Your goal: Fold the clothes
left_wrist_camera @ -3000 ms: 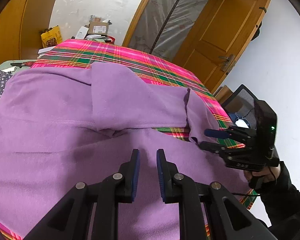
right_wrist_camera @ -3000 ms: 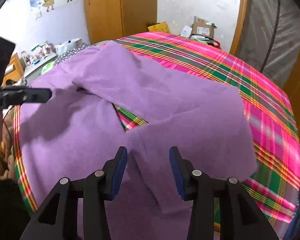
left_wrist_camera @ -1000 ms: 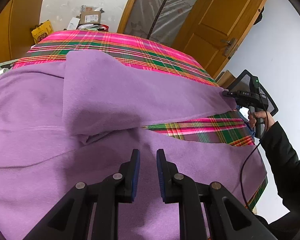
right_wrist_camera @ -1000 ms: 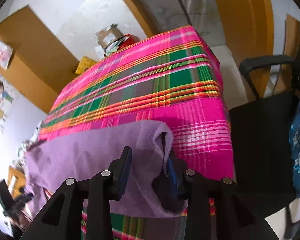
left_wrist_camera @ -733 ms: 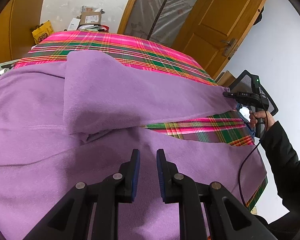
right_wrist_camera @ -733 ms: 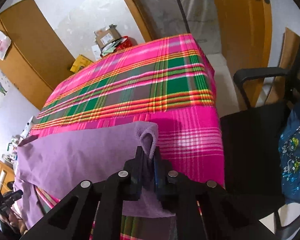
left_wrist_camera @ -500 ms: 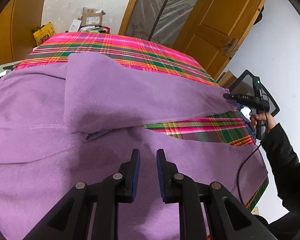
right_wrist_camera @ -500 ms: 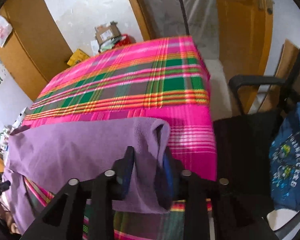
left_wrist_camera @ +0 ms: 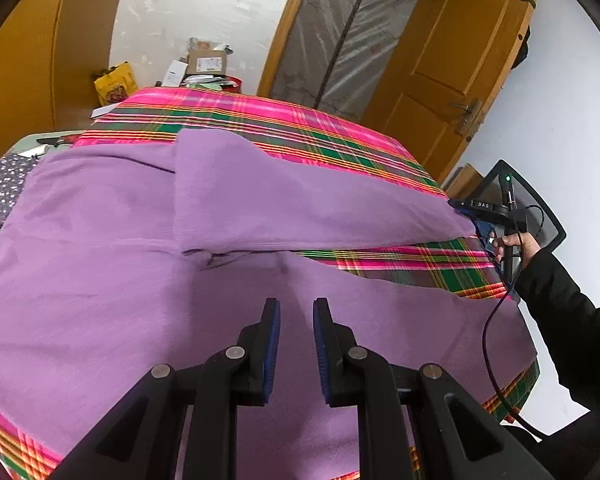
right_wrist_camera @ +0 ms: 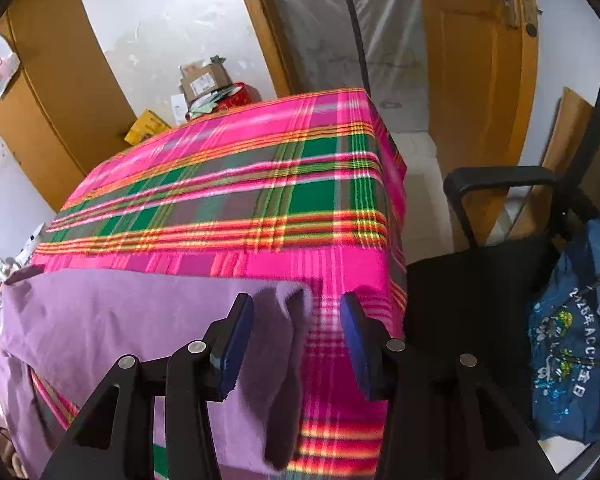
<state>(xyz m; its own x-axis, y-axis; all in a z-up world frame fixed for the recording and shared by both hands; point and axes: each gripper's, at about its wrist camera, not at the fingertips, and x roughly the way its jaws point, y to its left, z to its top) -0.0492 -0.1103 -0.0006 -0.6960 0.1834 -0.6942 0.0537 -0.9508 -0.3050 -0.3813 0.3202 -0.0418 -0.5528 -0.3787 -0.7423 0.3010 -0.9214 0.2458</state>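
Purple fleece garment (left_wrist_camera: 148,280) lies spread over plaid tablecloth (right_wrist_camera: 260,200), sleeve stretched sideways; right gripper (right_wrist_camera: 298,334) is opening around its cuff, left gripper (left_wrist_camera: 296,344) hovers parted, empty.

The tabletop (right_wrist_camera: 236,200) is fully covered by a plaid cloth (left_wrist_camera: 300,128) in pink, green and orange stripes; the cloth hangs over the table edges on the visible sides. A purple fleece garment (left_wrist_camera: 120,280) lies directly on the cloth, spread flat over most of the near half. One long section of the garment (left_wrist_camera: 300,208) is laid across toward the right edge, leaving a wedge of plaid exposed between it and the lower section. In the right wrist view the end of that section (right_wrist_camera: 276,336) lies at the table corner, slightly rolled at its edge. At the far end of the tabletop, boxes and packets (left_wrist_camera: 204,64) stand beyond the cloth; whether they rest on the same surface cannot be told.
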